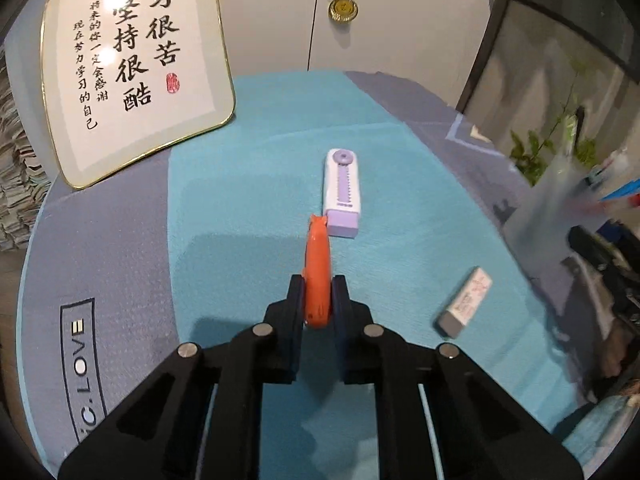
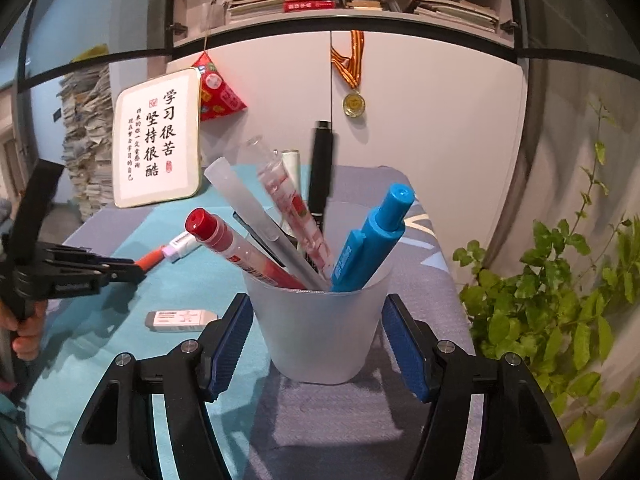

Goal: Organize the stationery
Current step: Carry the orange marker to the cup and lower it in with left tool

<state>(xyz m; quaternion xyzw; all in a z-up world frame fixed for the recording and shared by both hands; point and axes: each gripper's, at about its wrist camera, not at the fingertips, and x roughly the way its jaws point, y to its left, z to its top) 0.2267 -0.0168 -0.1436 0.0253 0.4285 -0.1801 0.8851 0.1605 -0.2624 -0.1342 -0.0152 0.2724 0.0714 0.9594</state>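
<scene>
Table [image 1: 120,216]: covered by a grey-blue printed mat, with a teal cloth [image 1: 248,184] spread over it. On the cloth: white-and-lilac rectangular retractable eraser [image 1: 342,192]; white sleeved grey eraser [image 1: 464,304]. On the mat: frosted translucent plastic cup [image 2: 320,328] of pens; gold-rimmed calligraphy plaque [image 1: 136,68], leaning upright at the back.

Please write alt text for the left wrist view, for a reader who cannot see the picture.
The left tool is shut on an orange cutter over a teal mat. Just beyond the cutter's tip lies a white and purple eraser case; a white eraser lies to the right. A framed calligraphy board leans at the back left, and a medal hangs on the cabinet behind.
</scene>
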